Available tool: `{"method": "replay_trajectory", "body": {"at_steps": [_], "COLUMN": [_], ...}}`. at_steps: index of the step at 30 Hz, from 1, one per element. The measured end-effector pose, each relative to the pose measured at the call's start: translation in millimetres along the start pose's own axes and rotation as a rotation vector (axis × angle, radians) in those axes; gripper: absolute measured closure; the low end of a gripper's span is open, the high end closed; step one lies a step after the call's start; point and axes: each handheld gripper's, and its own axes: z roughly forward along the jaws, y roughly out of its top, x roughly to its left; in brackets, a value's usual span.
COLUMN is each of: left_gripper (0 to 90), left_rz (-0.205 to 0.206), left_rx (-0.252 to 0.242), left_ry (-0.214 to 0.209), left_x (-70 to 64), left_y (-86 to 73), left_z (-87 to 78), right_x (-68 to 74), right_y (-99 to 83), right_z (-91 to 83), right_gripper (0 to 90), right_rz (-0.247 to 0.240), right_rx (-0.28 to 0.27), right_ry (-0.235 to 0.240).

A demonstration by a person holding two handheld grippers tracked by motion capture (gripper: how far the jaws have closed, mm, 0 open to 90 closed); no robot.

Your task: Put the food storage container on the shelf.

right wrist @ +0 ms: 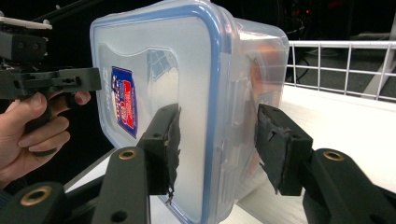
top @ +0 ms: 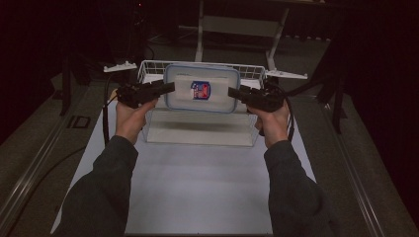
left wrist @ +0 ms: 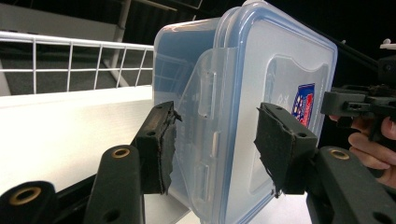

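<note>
A person's two sleeved forearms reach in from the near edge of the white tabletop [top: 197, 197]; the left gripper [top: 165, 89] and the right gripper [top: 236, 93] hold a clear plastic container [top: 201, 89] between them, lifted off the surface above the far middle of the tabletop; the container's blue-rimmed lid [left wrist: 285, 93] faces up toward the high camera and carries a red-and-blue label [top: 201, 90]; in the left gripper view the black padded jaws straddle the container's short end at its clip flap [left wrist: 205, 130], with a sliver of gap visible at the pads, so whether they pinch firmly cannot be told; in the right gripper view the jaws likewise bracket the opposite short end across lid and body, the grip equally uncertain; below and behind the container stands a white wire basket [top: 148, 71] at the far edge of the tabletop.
</note>
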Motion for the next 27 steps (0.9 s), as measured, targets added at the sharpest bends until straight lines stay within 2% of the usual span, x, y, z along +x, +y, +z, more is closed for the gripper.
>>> {"method": "replay_trajectory", "body": {"at_steps": [9, 10, 11, 14, 16, 19, 20, 21, 22, 24, 26, 27], "left_gripper": [48.1, 48.0, 47.8, 47.4, 46.7, 43.6, 44.8, 52.3, 53.5, 52.6, 52.0, 51.3], "left_rz": [-0.046, -0.072, -0.076, -0.075, -0.071, -0.075, -0.072, -0.072, -0.065, -0.054, -0.040, -0.033], "left_rx": [0.006, 0.004, 0.000, -0.006, -0.001, -0.002, -0.010, -0.010, 0.002, 0.005, 0.002, 0.000], "left_ry": [0.012, 0.019, 0.026, 0.053, 0.084, 0.133, 0.149, 0.153, 0.166, 0.190, 0.206, 0.210], "left_x": [0.8, 1.7, 1.2, -1.4, -2.8, -2.6, -1.7, -0.7, -0.1, 0.4, -0.8, -1.8], "left_y": [2.6, 3.5, 3.8, 4.8, 5.5, 4.9, 4.9, 5.4, 5.9, 6.8, 6.9, 6.6], "left_z": [3.3, 4.7, 5.2, 7.1, 9.6, 13.8, 13.9, 14.6, 16.5, 18.4, 19.1, 18.8], "right_x": [-7.5, -9.0, -9.8, -10.9, -10.0, -7.2, -7.2, -8.0, -9.3, -10.2, -8.5, -7.3], "right_y": [0.6, 0.9, 1.0, 1.7, 2.2, -1.2, -2.9, -4.1, -4.7, -4.5, -3.2, -2.7], "right_z": [4.1, 5.1, 5.7, 7.9, 10.4, 20.5, 23.5, 25.0, 25.3, 26.2, 24.9, 24.7], "right_gripper": [50.2, 50.0, 49.8, 49.7, 52.5, 44.8, 42.8, 43.0, 43.5, 41.7, 40.5, 38.7], "right_rz": [0.060, 0.074, 0.081, 0.099, 0.086, 0.055, 0.065, 0.089, 0.122, 0.151, 0.131, 0.115], "right_rx": [0.004, -0.002, -0.005, -0.015, -0.003, 0.048, 0.050, 0.036, 0.012, -0.019, -0.043, -0.038], "right_ry": [0.014, 0.017, 0.016, -0.008, -0.039, -0.081, -0.083, -0.084, -0.073, -0.080, -0.104, -0.115]}}
